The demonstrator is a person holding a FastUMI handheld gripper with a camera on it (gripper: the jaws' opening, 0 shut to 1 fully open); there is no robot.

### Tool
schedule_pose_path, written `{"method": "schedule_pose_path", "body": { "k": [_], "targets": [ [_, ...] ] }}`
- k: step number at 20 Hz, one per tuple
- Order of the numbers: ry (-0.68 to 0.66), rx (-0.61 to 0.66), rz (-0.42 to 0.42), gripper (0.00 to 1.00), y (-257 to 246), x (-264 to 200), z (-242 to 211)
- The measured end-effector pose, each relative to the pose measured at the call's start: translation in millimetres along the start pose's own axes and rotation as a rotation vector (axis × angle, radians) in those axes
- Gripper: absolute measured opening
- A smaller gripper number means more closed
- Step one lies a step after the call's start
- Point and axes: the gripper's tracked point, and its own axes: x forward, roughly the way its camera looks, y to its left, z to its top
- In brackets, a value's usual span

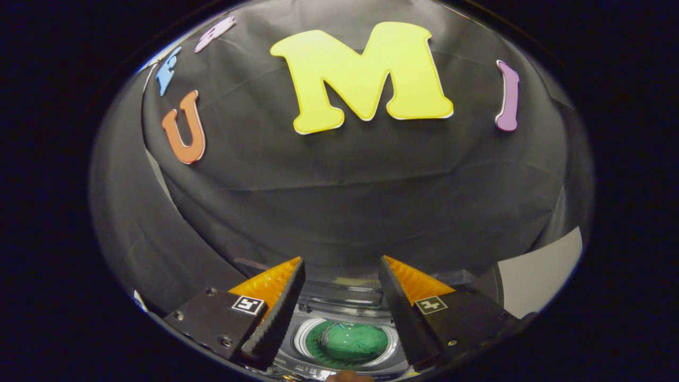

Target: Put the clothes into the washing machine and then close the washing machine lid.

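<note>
Hovering above the washer [345,310], the gripper [342,297] has its fingers spread wide with nothing between them. Between and below them lies the open drum [347,342], with a green mass inside that is probably cloth [354,342]. If so, it should be light, soft and floppy, best pinched at a bunched fold. I cannot make out the lid clearly.

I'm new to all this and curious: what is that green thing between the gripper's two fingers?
In the gripper view, the open gripper frames the washing machine below; green clothes lie in its drum.
</note>
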Motion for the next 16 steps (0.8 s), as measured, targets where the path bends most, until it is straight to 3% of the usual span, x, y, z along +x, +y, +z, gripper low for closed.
{"method": "schedule_pose_path", "body": {
  "k": [7,16],
  "targets": [
    [0.065,0.010,-0.010,0.89,2.1,67.7,-3.9],
    [0.143,0.036,-0.057,0.89,-10.9,97.5,-23.5]
  ]
}}
